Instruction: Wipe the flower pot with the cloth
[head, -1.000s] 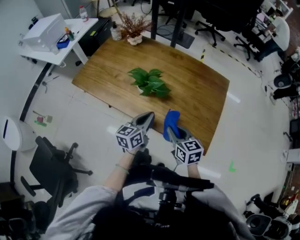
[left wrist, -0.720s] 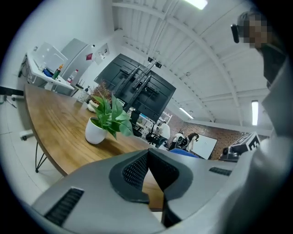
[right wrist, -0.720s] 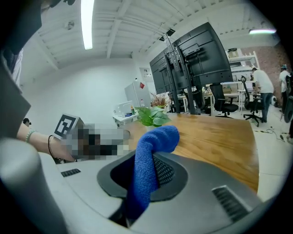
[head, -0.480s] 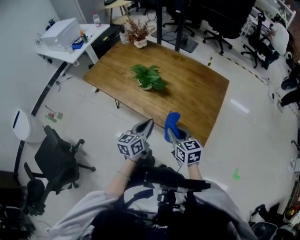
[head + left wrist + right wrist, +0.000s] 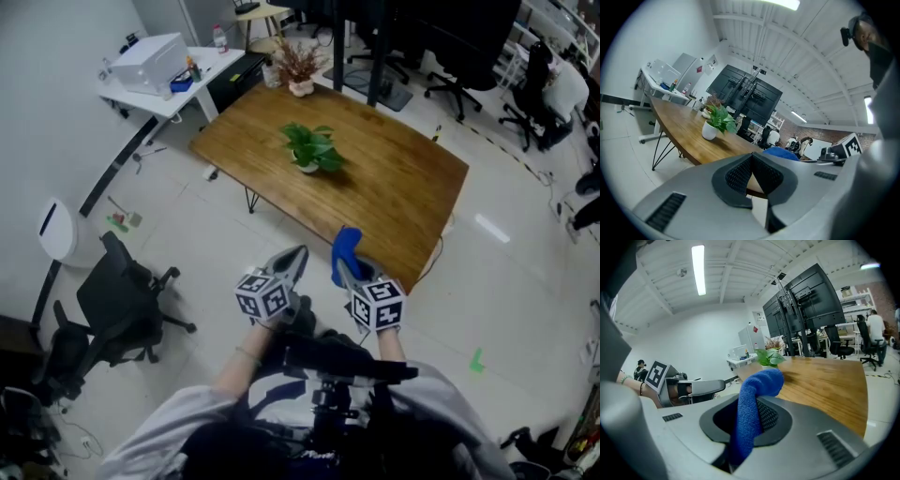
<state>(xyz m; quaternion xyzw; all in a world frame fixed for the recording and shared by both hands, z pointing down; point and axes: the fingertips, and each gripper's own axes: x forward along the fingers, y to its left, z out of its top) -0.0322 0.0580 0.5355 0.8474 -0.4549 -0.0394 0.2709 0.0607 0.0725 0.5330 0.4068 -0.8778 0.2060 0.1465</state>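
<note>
Both grippers hang low in front of the person, off the near edge of the worktop [image 5: 403, 202]. The left gripper [image 5: 297, 255] has its fingers [image 5: 736, 176] pressed together at the tips with nothing between them. Just beside it, the right gripper [image 5: 345, 272] has its fingers [image 5: 771, 416] clamped on the blue cloth [image 5: 751, 413]. The cloth stands up out of the grip and folds over at the top.

The pot [image 5: 307, 167], small and white, stands upright on the far half of the wooden worktop, well apart from both grippers. Its green plant [image 5: 313, 145] spreads over the rim. From the left gripper view the pot sits left of centre beyond the fingers; from the right gripper view only its leaves peek out just above the cloth.

A second pot of dried stems [image 5: 300, 70] stands at the worktop's far edge. A dark chair [image 5: 117, 305] stands on the floor to the person's left.
</note>
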